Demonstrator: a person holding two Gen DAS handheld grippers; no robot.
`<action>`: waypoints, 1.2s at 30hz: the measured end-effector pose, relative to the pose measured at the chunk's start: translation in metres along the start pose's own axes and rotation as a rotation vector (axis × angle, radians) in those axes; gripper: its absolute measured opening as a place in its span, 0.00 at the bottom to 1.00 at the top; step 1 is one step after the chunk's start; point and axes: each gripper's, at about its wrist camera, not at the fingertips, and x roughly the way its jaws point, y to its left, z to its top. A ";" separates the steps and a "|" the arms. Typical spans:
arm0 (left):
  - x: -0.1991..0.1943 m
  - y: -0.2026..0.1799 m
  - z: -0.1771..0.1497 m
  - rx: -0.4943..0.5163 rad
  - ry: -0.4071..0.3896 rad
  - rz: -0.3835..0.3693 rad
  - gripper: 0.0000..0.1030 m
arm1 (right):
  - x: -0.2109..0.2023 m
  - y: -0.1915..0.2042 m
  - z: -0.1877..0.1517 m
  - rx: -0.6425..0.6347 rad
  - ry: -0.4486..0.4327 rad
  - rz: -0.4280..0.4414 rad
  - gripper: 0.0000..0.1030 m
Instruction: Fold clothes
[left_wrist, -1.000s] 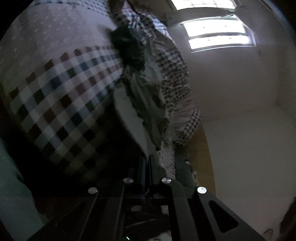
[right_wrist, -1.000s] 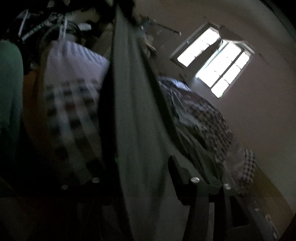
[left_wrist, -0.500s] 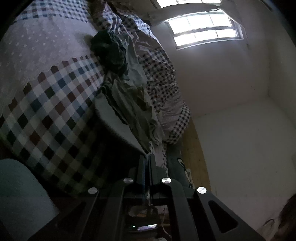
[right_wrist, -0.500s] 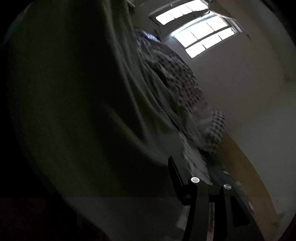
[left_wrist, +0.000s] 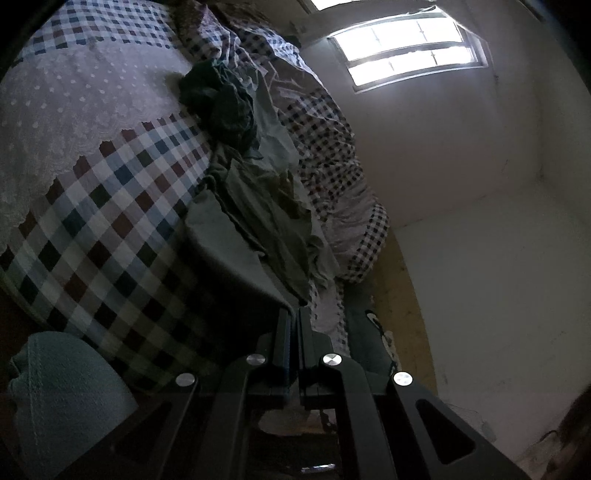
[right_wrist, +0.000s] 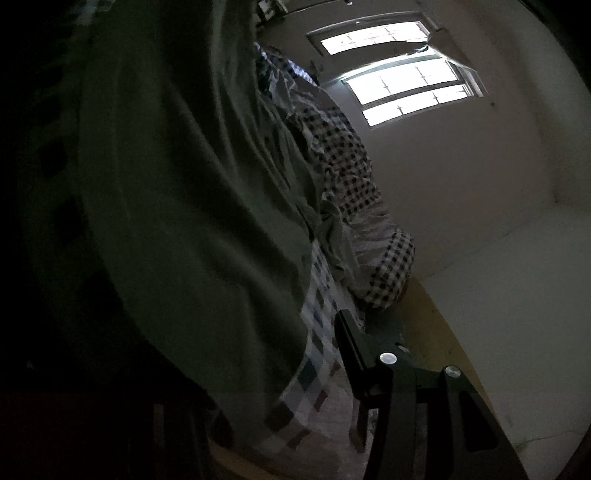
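Observation:
My left gripper (left_wrist: 291, 319) is shut on the corner of a grey-green garment (left_wrist: 229, 251). From the fingers the garment stretches up to the crumpled clothes pile (left_wrist: 273, 206) on the bed. A dark green garment (left_wrist: 221, 107) lies at the far end of that pile. In the right wrist view the same grey-green cloth (right_wrist: 192, 206) hangs close and fills the left half. It hides the left finger of my right gripper (right_wrist: 295, 325). The right finger (right_wrist: 347, 339) stands far off to the side, so the jaws are apart, and I see nothing pinched.
The bed has a checkered cover (left_wrist: 110, 221) with a pale dotted lace panel (left_wrist: 74, 99). A rumpled checked quilt (left_wrist: 332, 155) lies along the wall side. A pale teal cloth (left_wrist: 62, 398) is at the lower left. There is a bright window (left_wrist: 410, 48) and a white wall (left_wrist: 480, 295).
The left gripper has drawn back from the bed with the garment corner still held. In the right view the cloth swung across the lens, then slid aside and bared the checked cover below.

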 end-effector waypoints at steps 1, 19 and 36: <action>0.000 0.000 0.000 0.000 0.000 0.003 0.01 | -0.002 -0.002 -0.001 -0.004 -0.005 0.000 0.41; -0.016 -0.020 0.002 0.058 0.007 -0.012 0.01 | -0.039 -0.116 0.013 0.087 -0.031 0.098 0.02; -0.084 -0.090 -0.016 0.332 -0.121 -0.097 0.01 | -0.124 -0.248 0.033 0.240 -0.073 0.164 0.02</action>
